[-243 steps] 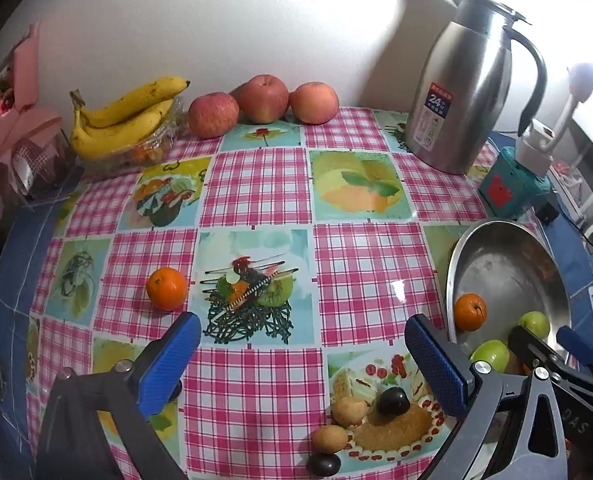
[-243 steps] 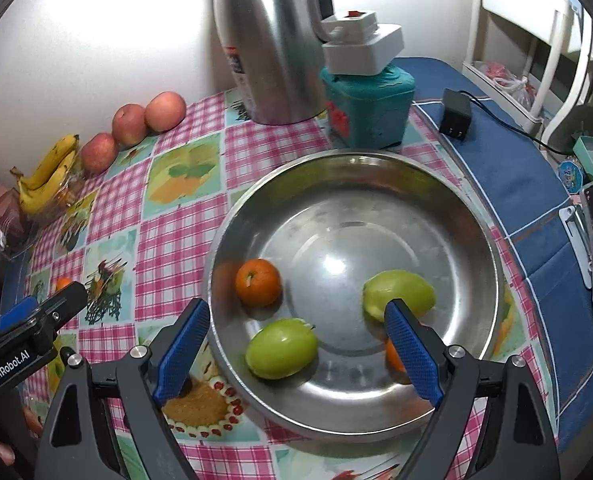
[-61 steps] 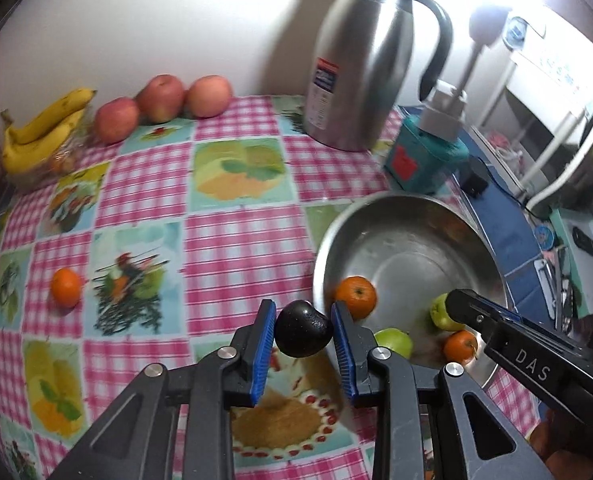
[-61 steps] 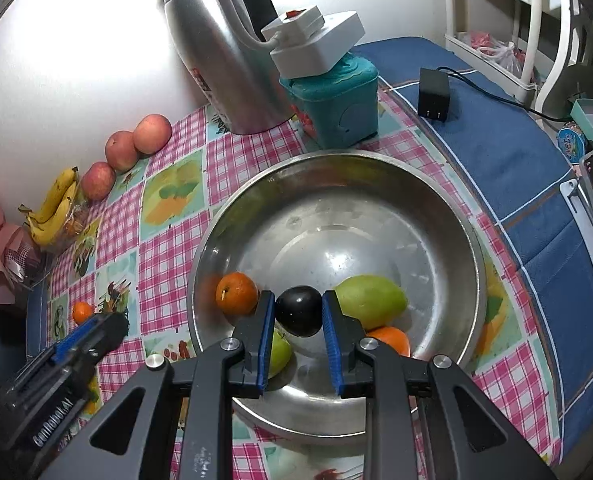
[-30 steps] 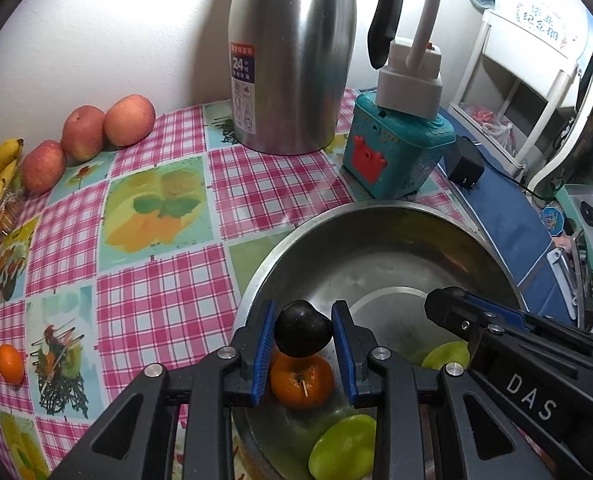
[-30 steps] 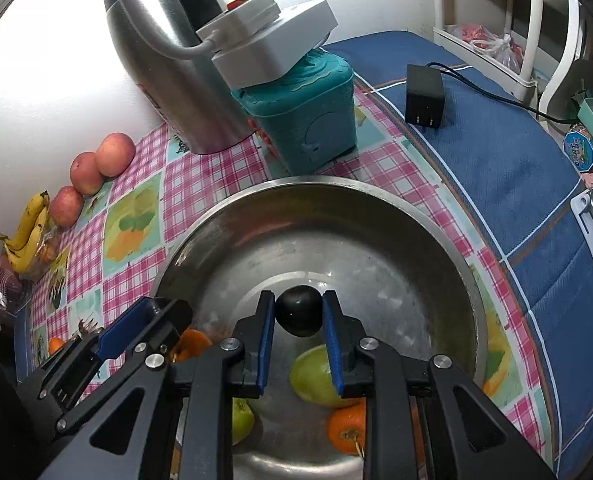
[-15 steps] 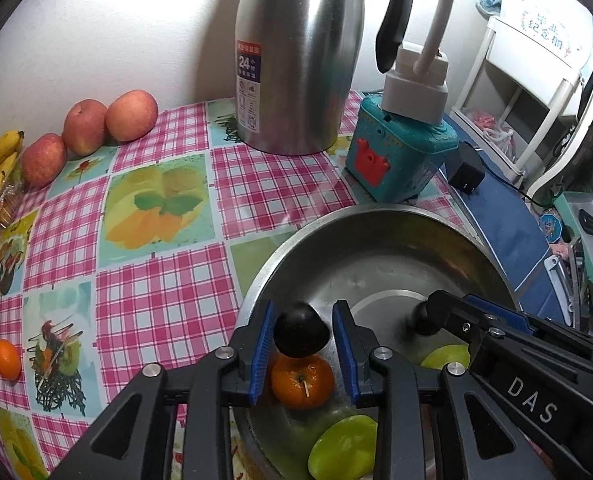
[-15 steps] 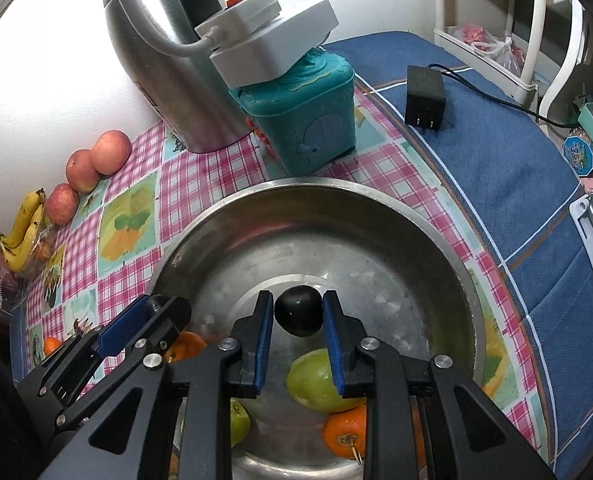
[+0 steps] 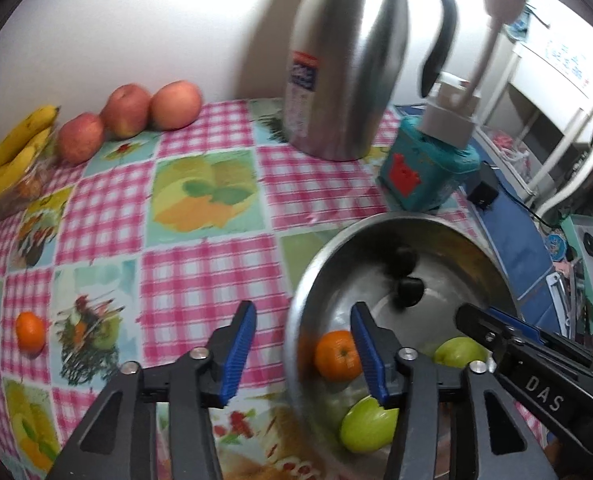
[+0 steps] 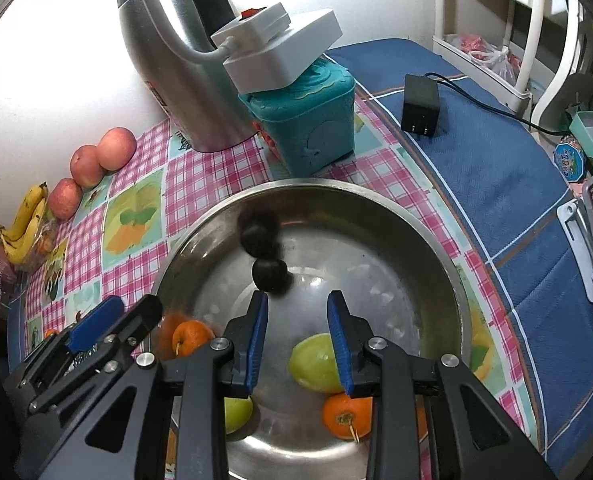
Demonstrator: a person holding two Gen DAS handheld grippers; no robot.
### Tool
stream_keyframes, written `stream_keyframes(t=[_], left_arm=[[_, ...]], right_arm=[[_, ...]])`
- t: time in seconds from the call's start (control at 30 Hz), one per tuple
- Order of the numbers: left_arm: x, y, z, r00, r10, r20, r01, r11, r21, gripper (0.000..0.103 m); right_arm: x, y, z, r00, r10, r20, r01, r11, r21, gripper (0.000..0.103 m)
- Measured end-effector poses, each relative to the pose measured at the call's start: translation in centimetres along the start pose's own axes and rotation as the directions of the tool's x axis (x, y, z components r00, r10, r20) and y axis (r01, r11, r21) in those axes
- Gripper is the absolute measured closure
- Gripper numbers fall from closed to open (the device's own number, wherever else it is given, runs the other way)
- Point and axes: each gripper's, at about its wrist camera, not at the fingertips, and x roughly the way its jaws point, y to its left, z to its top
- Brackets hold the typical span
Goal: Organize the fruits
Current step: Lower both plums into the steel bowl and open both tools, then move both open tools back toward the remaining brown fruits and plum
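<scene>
Checked table — steel bowl near right edge. Two dark plums inside bowl's far side. Left tool, right tool above bowl — both spread wide, empty.

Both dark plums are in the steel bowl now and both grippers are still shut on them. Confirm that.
Half right. Both dark plums lie loose in the steel bowl, but neither gripper holds one. The right wrist view shows the right gripper open with nothing between its pads, and the left wrist view shows the left gripper open too.
</scene>
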Motion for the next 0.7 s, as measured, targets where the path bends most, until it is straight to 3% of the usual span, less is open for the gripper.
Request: stream_keyframes(t=[0.17,0.27,0.43,0.5,0.53,0.57,0.7], left_arm=[[-0.2,2.5,-0.9,0.998,0.048,-0.027,-0.05,0.997,-0.065,0.035],[-0.2,3.8,-1.6,0.997,0.059,-0.05,-0.064,0.993,-0.096,0.034],[-0.8,5.6,-2.5,0.994,0.094,-0.055,-0.1,0.987,-0.125,0.019],[-1.3,6.3,-3.0,0.993,0.108,-0.048,-0.114,0.985,-0.133,0.006],[-1.5,6.7,-3.2,0.992,0.118,-0.043,-0.123,0.982,-0.142,0.002],[-1.7,7.0,-3.4,0.991,0.124,-0.041,-0.129,0.98,-0.15,0.0],[-2.1,8.4,-4.2,0.99,0.135,-0.045,-0.141,0.973,-0.183,0.0]], right_arm=[[-0.1,0.3,-0.8,1.0,-0.007,-0.022,0.006,1.0,-0.014,0.072],[0.0,0.7,-1.5,0.999,-0.003,-0.039,0.002,1.0,-0.025,0.072],[-0.2,1.6,-2.8,0.999,-0.023,-0.047,0.02,0.998,-0.067,0.072],[-0.4,1.9,-3.1,0.999,-0.022,-0.045,0.019,0.997,-0.073,0.067],[-0.4,2.0,-3.2,0.999,-0.024,-0.044,0.021,0.997,-0.077,0.06],[-0.6,2.2,-3.3,0.999,-0.032,-0.038,0.028,0.996,-0.084,0.051],[-1.1,2.7,-3.5,0.999,-0.045,-0.017,0.043,0.994,-0.103,0.044]])
